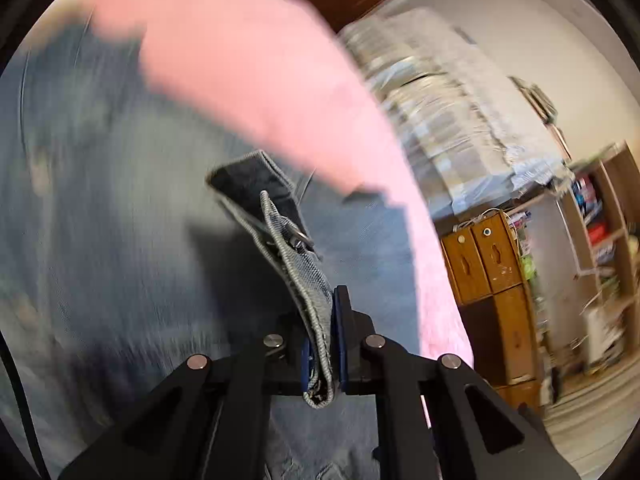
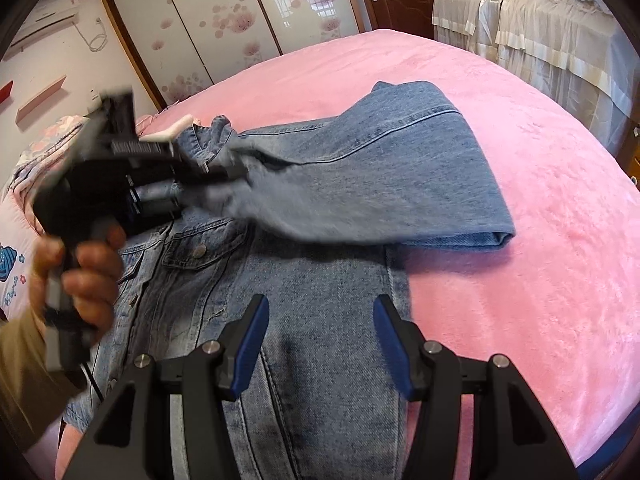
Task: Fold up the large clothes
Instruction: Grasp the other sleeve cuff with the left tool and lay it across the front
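1. So, left wrist view first: the left gripper (image 1: 324, 344) is pinched tight on the cuff (image 1: 280, 248) of the denim jacket (image 1: 120, 220), with the fabric sandwiched between the blue pads (image 1: 341, 340). The cuff sticks up straight ahead of the jaws, its metal button showing. Everything past it is motion-smeared, jacket body to the left of the gripper, pink blanket (image 1: 248, 64) arcing above and to the right. Grabbing by the cuff makes sense to me, since the thick hem gives something firm to pull the whole sleeve by.

2. Right wrist view: the right gripper (image 2: 320, 344) is spread wide with nothing between the pads, hovering over the jacket's lower body, which lies flat just ahead and below. Up and to its left, a hand (image 2: 84, 268) holds the left gripper, blurred, with the sleeve (image 2: 380, 184) stretched from it out to the right, doubled over at the far end on the blanket. The collar sits further ahead, beside that gripper.

3. My guess is the right one is parked there to pin the body down while the sleeve gets folded across.
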`<action>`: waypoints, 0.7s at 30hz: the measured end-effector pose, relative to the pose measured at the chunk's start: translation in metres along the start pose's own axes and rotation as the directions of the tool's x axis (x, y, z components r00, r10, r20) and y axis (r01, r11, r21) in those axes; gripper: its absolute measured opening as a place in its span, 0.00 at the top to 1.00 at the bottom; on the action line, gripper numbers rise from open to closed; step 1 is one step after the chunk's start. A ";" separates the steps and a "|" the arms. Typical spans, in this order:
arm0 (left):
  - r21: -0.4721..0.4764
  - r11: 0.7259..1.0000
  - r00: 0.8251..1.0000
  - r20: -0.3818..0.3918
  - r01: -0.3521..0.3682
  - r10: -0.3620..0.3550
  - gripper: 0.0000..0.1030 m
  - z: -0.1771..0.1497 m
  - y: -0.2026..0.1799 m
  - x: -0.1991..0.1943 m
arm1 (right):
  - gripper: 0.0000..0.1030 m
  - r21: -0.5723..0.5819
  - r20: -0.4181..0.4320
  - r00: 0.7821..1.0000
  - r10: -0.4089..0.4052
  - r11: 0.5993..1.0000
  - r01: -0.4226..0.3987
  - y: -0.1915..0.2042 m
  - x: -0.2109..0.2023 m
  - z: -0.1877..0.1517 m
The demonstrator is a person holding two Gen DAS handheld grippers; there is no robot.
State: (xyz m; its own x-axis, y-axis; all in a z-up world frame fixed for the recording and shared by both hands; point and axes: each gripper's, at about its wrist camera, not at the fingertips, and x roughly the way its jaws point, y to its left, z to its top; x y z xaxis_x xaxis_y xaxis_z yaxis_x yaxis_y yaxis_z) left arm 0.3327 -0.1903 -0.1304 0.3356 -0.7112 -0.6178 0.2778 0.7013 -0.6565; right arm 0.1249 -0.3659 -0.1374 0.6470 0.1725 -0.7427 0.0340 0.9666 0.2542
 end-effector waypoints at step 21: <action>0.058 0.979 0.957 0.230 -0.196 0.178 0.93 0.052 0.018 -0.100 | 0.47 -0.138 0.031 0.986 -0.164 0.976 0.166 0.007 0.053 0.057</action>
State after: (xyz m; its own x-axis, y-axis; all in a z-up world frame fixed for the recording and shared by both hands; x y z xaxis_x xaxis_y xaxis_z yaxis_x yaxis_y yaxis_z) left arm 0.3510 -0.1038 -0.0583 0.5773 -0.5447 -0.6083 0.2582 0.8285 -0.4969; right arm 0.2022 -0.3610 -0.1396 0.6563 0.0061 -0.7545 0.0357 0.9986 0.0391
